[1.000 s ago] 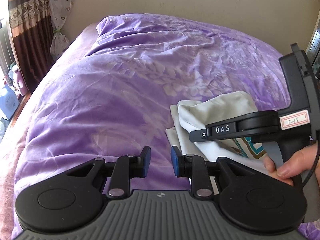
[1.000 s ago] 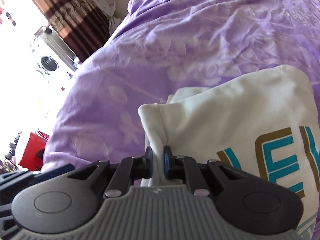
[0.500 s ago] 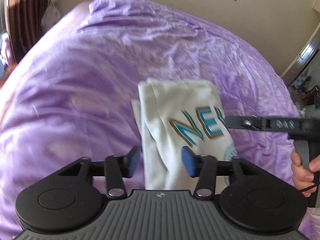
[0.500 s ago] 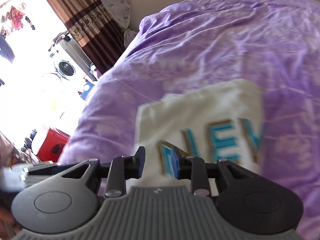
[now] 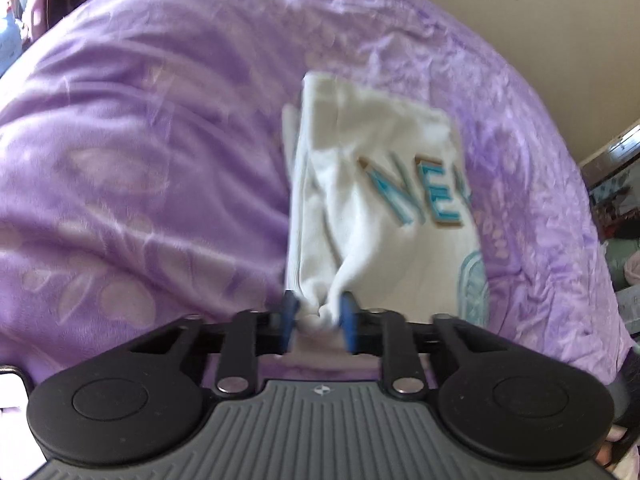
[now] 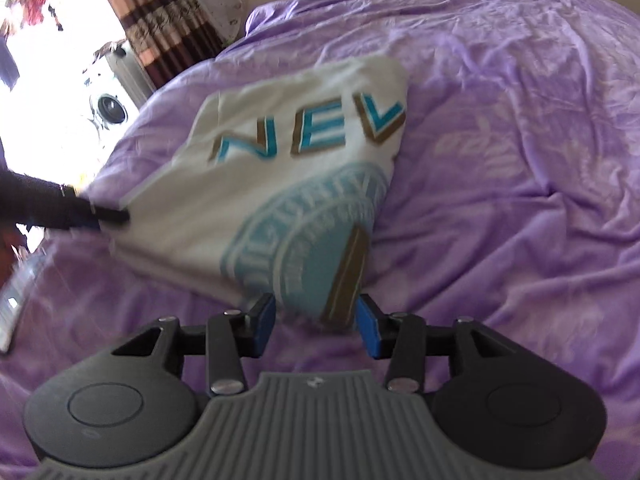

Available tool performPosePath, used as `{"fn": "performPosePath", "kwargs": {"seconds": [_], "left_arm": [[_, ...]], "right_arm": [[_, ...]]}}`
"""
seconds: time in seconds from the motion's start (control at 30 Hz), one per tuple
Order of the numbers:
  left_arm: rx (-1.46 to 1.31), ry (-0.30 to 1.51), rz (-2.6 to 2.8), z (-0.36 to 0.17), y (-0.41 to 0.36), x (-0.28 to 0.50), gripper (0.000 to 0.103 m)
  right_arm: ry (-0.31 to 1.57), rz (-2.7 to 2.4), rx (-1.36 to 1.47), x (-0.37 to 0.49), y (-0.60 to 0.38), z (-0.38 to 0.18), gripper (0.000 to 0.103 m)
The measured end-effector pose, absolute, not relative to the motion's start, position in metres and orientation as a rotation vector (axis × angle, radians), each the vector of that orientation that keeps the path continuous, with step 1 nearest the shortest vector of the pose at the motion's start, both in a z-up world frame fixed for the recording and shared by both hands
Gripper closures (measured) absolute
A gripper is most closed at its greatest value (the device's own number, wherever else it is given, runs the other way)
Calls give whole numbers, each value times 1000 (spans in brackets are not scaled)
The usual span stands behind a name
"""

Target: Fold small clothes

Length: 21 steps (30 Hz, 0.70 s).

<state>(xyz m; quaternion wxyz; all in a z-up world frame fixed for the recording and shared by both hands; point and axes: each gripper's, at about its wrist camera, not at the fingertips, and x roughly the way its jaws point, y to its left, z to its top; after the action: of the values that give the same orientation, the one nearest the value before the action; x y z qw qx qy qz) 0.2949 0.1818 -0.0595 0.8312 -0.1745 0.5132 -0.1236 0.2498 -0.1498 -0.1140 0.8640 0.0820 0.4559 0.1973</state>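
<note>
Left tool clenched on our white shirt's bunched corner
Our right tool gapes, straddling its hem on the purple bed

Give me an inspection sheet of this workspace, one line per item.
Surface: purple bedspread, wrinkled.
Job's things: white shirt with teal print, partly folded, lying on the bedspread.
Clutter: flat object at the left edge of the right wrist view, blurred.
Grippers: left gripper shut on the shirt's bunched corner; right gripper open around its near edge.
Cables: nothing seen.
Surroundings: striped curtain, bright window, beige wall.
</note>
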Motion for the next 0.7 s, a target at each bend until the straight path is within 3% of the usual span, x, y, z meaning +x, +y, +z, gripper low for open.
{"fn": "performPosePath", "kwargs": {"seconds": [0.17,0.37,0.47,0.53,0.7], "left_arm": [[-349,994,-299,-25,171,286,88],[-364,1025,-255,-27,178,289,90],[-338,1086,-234,-43,178,291,90],[-270,1122,-206,-57,173,291,90],[-154,1201,-142,-94,167,300,90]], "right_arm": [[915,379,110,253,-130,-131,59],[937,280,100,258,-138,-137,69],[937,273,94,251,-147,-137,83],[962,279,85,249,-147,-141,103],[1016,262,125,252,-160,-164,103]]}}
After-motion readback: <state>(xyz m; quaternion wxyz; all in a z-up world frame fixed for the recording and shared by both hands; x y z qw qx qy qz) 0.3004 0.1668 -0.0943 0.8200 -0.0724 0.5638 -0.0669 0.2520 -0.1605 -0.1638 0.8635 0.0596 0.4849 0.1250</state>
